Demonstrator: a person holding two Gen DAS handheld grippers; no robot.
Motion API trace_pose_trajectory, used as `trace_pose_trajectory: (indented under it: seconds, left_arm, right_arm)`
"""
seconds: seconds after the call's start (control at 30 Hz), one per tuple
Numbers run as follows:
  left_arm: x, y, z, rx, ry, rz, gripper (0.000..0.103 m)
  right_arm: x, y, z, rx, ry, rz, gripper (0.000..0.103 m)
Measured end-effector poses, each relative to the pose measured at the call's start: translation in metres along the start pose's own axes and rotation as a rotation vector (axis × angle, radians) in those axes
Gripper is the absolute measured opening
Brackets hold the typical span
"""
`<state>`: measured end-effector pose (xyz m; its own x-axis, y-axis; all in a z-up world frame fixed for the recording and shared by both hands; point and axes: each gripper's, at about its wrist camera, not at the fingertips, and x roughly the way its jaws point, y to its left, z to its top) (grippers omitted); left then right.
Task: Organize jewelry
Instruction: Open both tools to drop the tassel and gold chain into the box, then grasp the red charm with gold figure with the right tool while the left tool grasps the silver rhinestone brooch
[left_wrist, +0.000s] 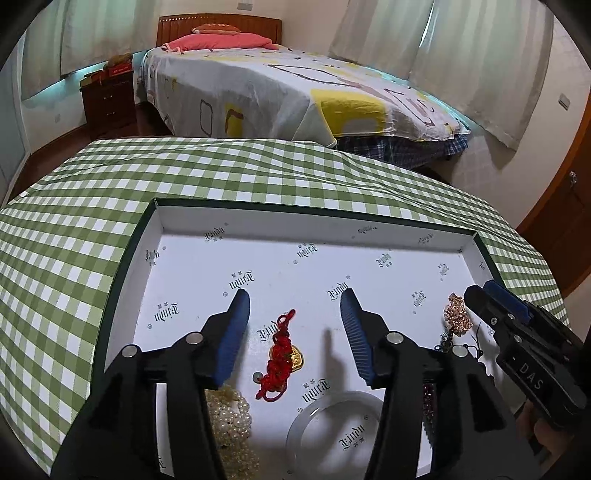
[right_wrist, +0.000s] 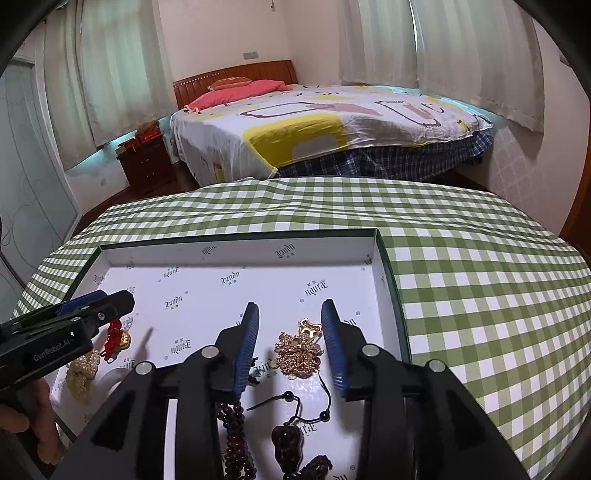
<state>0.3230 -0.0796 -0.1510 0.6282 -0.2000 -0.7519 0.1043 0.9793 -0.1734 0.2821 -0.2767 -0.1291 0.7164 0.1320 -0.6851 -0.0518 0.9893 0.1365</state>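
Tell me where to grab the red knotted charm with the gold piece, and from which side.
Grip the red knotted cord across its narrow braided middle, coming from above with the left gripper, whose open jaws already straddle it. It lies flat in the tray, lengthwise away from the camera, so the fingers should close from its sides.

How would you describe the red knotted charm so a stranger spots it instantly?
Look in the shallow white box on the green checked tablecloth. The red knotted cord charm lies between pearls and a clear bangle; only it is red, with a gold piece.
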Motion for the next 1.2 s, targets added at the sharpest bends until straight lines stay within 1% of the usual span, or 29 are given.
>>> trace_pose_trajectory:
  seconds: [0.13,0.3,0.33,0.43,0.57,0.67,0.77,0.97,1.2]
  left_arm:
    - [-0.004,-0.001,-0.001,0.008,-0.019,0.001,0.058]
    - [-0.021,-0.003,-0.005,0.026,-0.071,0.002,0.060]
    - [-0.025,-0.003,-0.006,0.031,-0.082,0.005,0.062]
    - [-0.042,-0.006,-0.008,0.050,-0.128,0.011,0.065]
    - [-0.071,-0.007,-0.013,0.059,-0.203,0.021,0.073]
    - [-0.092,-0.005,-0.022,0.064,-0.249,0.030,0.076]
    - [-0.111,0.001,-0.034,0.063,-0.280,0.043,0.077]
    - [-0.132,0.017,-0.064,0.038,-0.282,0.046,0.077]
    - [-0.139,0.031,-0.098,0.027,-0.244,0.062,0.077]
  right_arm:
    - [-0.005,0.002,0.001,-0.005,-0.018,-0.005,0.043]
    - [-0.020,0.005,0.003,-0.006,-0.052,-0.007,0.043]
    - [-0.024,0.006,0.003,-0.006,-0.060,-0.007,0.043]
    - [-0.037,0.011,0.004,-0.014,-0.087,-0.003,0.043]
    - [-0.056,0.018,0.001,-0.020,-0.129,0.000,0.045]
    - [-0.072,0.022,-0.005,-0.011,-0.155,0.008,0.046]
    - [-0.087,0.026,-0.016,-0.008,-0.167,0.013,0.046]
    - [-0.104,0.035,-0.044,-0.010,-0.157,0.018,0.046]
    - [-0.110,0.046,-0.082,-0.032,-0.092,0.028,0.046]
